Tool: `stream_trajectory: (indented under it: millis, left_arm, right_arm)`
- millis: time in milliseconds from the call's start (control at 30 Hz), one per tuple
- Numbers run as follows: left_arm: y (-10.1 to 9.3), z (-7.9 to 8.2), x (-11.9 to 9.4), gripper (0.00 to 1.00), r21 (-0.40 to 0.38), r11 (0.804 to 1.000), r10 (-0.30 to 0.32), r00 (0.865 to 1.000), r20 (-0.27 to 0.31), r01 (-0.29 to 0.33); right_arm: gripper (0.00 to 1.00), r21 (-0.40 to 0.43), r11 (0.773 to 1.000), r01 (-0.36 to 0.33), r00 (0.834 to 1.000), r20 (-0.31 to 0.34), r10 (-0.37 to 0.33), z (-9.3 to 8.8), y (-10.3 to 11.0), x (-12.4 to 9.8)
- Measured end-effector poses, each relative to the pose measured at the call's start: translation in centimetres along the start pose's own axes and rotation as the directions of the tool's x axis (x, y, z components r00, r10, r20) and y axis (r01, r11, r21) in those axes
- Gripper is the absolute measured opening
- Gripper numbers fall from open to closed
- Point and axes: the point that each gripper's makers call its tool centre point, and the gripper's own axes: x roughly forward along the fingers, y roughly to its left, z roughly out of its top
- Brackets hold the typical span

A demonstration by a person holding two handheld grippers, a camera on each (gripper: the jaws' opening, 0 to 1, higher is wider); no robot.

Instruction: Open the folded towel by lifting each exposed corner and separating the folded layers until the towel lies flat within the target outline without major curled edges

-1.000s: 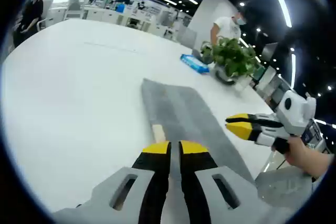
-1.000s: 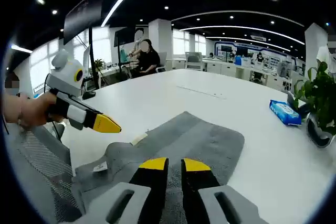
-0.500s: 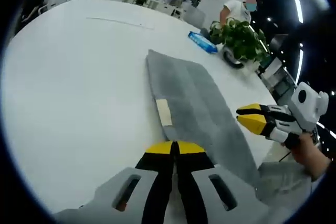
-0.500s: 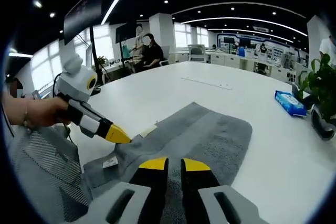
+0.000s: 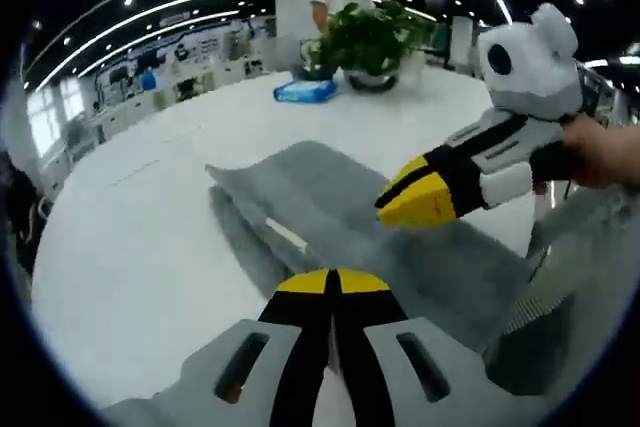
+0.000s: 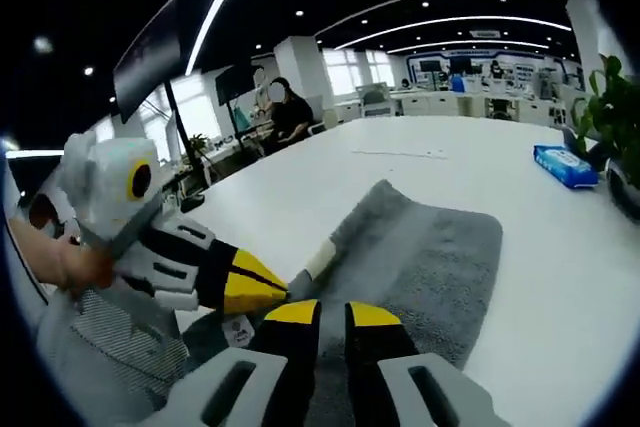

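Folded grey terry towel (image 5: 330,207) on glossy white table (image 5: 130,237), left gripper (image 5: 333,282) and right gripper (image 6: 333,314) both pressed together, low over its near edge.

Grey towel (image 5: 330,209), still folded in layers, long strip on white table, cream label along fold

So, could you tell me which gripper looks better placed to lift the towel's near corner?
Probably the left gripper: its yellow tips sit at the grey towel's folded near edge beside the label. The right gripper hovers over the towel's middle.
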Motion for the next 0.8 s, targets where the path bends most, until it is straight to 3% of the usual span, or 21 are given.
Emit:
stream_trajectory:
  millis: [67,133,233,333,433,700,767,800]
  left_arm:
    - [-0.8,-0.2,0.4,0.0,0.154,0.988,0.008,1.0,-0.022,-0.005]
    - [-1.5,-0.1,0.6,0.0,0.278,0.961,0.013,1.0,-0.025,-0.006]
    - [-2.2,-0.5,0.9,0.0,0.344,0.939,0.014,0.999,-0.042,0.001]
    - [-2.4,-0.6,1.0,0.0,0.435,0.9,0.026,0.999,-0.046,-0.004]
    - [-2.7,-0.9,1.1,0.0,0.454,0.891,0.023,0.998,-0.051,0.003]
    - [-3.0,-0.8,1.2,0.01,0.513,0.858,0.006,0.999,-0.042,0.017]
    - [-3.0,-0.3,1.1,0.02,0.486,0.874,-0.027,1.0,-0.01,0.029]
    - [-2.7,0.6,0.8,0.02,0.422,0.906,-0.035,0.999,0.034,0.017]
  right_arm:
    - [0.07,0.037,0.999,-0.002,1.0,0.001,0.002,-0.1,0.0,0.2]
    - [0.08,0.082,0.997,-0.008,1.0,0.002,0.007,-0.3,-0.1,0.6]
    - [0.08,0.183,0.983,-0.021,1.0,0.004,0.021,-0.7,0.0,1.3]
    - [0.08,0.289,0.956,-0.048,0.999,0.011,0.047,-1.0,0.2,2.1]
    - [0.08,0.251,0.968,-0.018,0.999,-0.022,0.024,-1.8,-0.1,2.7]
    - [0.0,0.234,0.972,0.009,0.999,-0.05,0.003,-2.4,-0.6,2.9]
    - [0.0,0.231,0.973,0.01,0.999,-0.053,0.002,-2.5,-0.7,2.9]
    - [0.0,0.23,0.973,0.012,0.999,-0.05,0.0,-2.4,-0.9,2.7]
